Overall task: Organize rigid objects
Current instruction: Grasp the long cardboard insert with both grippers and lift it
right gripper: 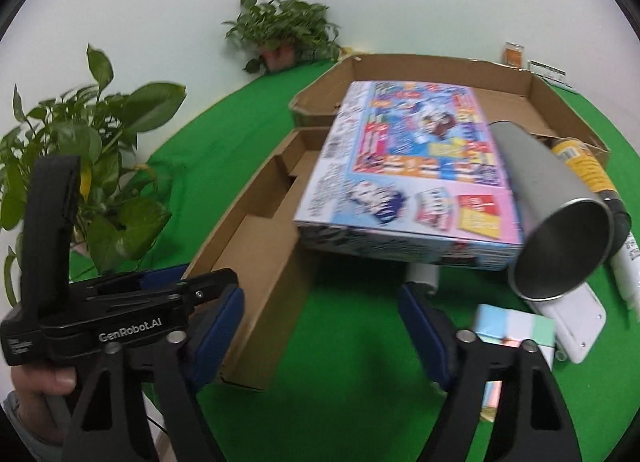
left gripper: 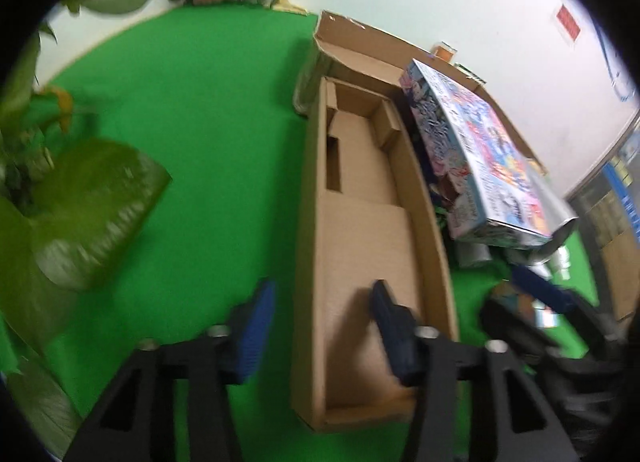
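Two sets of jaws, left gripper [left gripper: 322,326] and right gripper [right gripper: 320,332], stood spread and empty. Ahead lay an empty cardboard tray [left gripper: 312,222]; beyond, the colourful box [right gripper: 408,178], steel cup [right gripper: 560,222] and pastel block [right gripper: 508,330] remained unsorted on the table [left gripper: 200,122], so organizing had barely begun.

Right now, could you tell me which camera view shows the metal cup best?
The right wrist view: the metal cup lies tilted against the colourful box, its open mouth fully visible. The left wrist view shows only a blurred sliver behind that box.
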`<state>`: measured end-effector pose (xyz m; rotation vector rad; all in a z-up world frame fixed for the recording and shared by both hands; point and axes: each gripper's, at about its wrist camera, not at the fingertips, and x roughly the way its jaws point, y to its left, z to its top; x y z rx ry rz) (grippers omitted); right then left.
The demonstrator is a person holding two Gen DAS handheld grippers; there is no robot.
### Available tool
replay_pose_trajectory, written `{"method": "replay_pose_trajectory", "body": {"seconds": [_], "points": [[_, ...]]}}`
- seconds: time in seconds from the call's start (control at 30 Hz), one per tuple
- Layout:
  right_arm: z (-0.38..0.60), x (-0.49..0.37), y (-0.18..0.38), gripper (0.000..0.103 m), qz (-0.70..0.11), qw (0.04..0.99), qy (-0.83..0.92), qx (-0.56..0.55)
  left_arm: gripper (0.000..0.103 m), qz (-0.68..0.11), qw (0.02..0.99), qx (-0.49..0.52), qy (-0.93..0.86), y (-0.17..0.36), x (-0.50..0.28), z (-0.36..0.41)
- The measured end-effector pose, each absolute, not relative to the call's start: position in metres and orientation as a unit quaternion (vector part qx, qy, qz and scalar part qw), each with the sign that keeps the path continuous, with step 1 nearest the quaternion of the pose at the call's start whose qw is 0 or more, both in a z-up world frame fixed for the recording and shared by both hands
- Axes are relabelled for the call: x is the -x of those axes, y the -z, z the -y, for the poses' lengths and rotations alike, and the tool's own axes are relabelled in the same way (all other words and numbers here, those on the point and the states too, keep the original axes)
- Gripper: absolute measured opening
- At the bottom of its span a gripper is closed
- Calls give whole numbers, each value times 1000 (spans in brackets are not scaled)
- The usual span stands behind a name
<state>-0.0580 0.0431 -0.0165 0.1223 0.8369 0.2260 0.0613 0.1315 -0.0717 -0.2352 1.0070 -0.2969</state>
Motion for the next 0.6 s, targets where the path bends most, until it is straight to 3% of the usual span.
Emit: {"method": "replay_pose_trajectory", "body": {"seconds": [0.03, 0.1, 0.17, 0.23, 0.33, 0.6], "points": [[-53, 56, 20, 55, -411, 904, -111, -49, 31, -481, 856, 116, 147, 72, -60, -131], [-68, 52, 26, 42, -420, 898, -122, -38, 27, -481, 859, 104, 144, 70, -56, -130], [-79, 51, 31, 36, -423, 897, -124, -33, 21, -482, 859, 101, 141, 69, -51, -130], [-87, 50, 37, 24, -426, 895, -132, -30, 14, -479, 861, 98, 138, 66, -47, -133], [-97, 52, 40, 18, -428, 894, -133, -24, 9, -473, 867, 82, 133, 65, -37, -135], [-114, 43, 43, 18, -431, 894, -116, -29, 10, -494, 855, 71, 141, 62, -34, -139]]}}
